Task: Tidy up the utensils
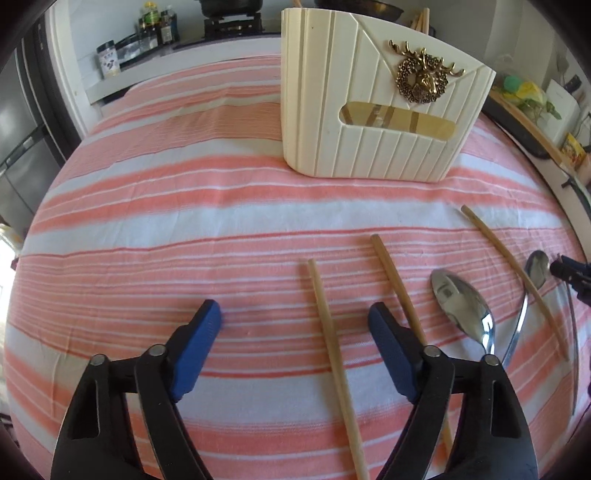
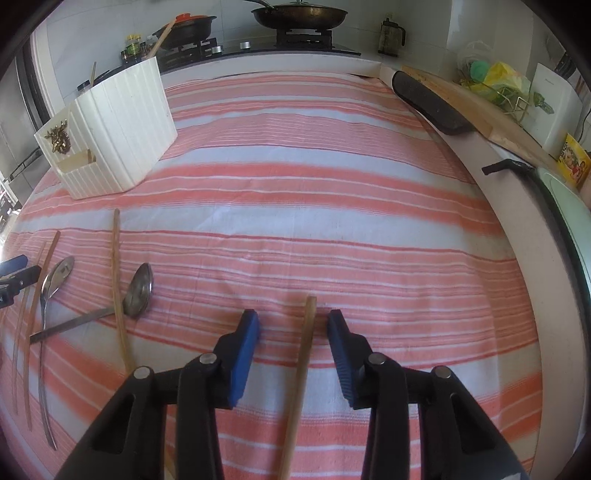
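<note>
The left tool (image 1: 295, 317) hangs released astride one chopstick (image 1: 334, 350); the right tool (image 2: 293, 325) likewise, pads clear of another chopstick (image 2: 301, 373). The cream holder (image 1: 369, 110) holds chopsticks, while spoons (image 1: 461, 306) lie loose on the table (image 2: 332, 184), bare toward its right edge.

A pink-and-white striped cloth (image 2: 332, 192) covered the counter (image 2: 506, 229). Beyond it ran a dark gas hob (image 2: 258, 48) against a pale tiled wall (image 2: 229, 18), with a lidded frying pan (image 2: 299, 16) on one burner and a dark pot with an orange lid (image 2: 188, 24) on the other. Bottles and jars (image 1: 155, 26) crowded the left corner. A steel refrigerator (image 1: 22, 147) stood at far left. On the right lay a wooden board (image 2: 480, 107) and a yellow bag (image 2: 506, 79). Daylight lit everything evenly.
</note>
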